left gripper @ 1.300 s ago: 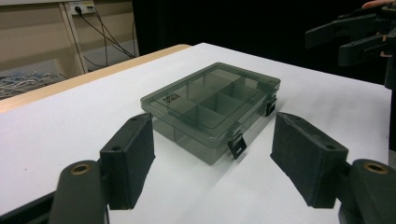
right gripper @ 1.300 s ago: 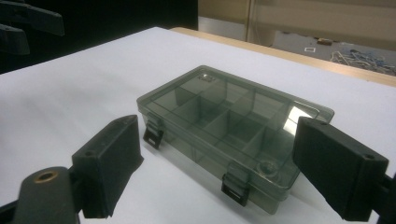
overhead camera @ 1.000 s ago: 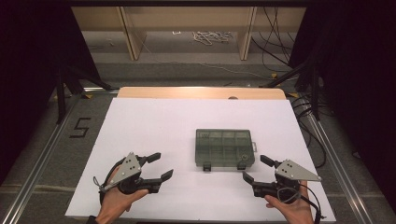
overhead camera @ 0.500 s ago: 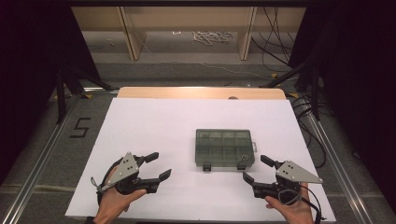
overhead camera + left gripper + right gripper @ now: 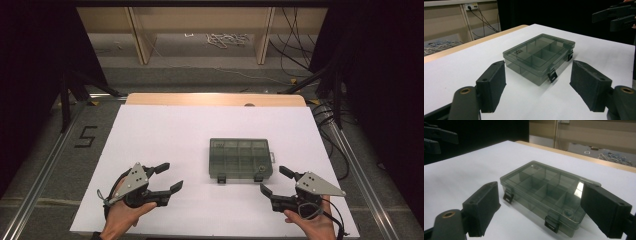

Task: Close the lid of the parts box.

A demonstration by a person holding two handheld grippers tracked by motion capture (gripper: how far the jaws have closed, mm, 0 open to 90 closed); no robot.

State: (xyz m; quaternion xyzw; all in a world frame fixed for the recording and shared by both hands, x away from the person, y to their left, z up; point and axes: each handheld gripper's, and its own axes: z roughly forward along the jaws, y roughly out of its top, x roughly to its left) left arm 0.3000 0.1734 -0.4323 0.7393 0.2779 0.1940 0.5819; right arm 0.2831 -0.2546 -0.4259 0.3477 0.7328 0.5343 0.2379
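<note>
my left gripper [image 5: 167,176] has its jaws wide apart with nothing between them, held low over the white table [image 5: 165,135] near its front left. my right gripper [image 5: 274,180] is spread just as wide and empty, near the front right, its jaws pointing in toward the middle. my hands [image 5: 121,215] come up from the near edge, one under each gripper.

between the two, a little nearer the right gripper and touching neither, lies the box [image 5: 240,159]. it rests flat on the table, right of centre. it is a shallow rectangle of smoky, see-through grey plastic, its lid down. through the lid i can see dividers cutting the inside into a grid of small compartments. two dark latches [image 5: 220,178] sit on its near long side, both folded down against the wall. from the left gripper view the box [image 5: 539,55] stands framed between my jaws, one corner toward me, with a small dark mark on the lid. from the right gripper view the box [image 5: 544,192] sits closer, and a small round thing [image 5: 567,213] lies in the near corner compartment; i cannot tell what it is.
</note>
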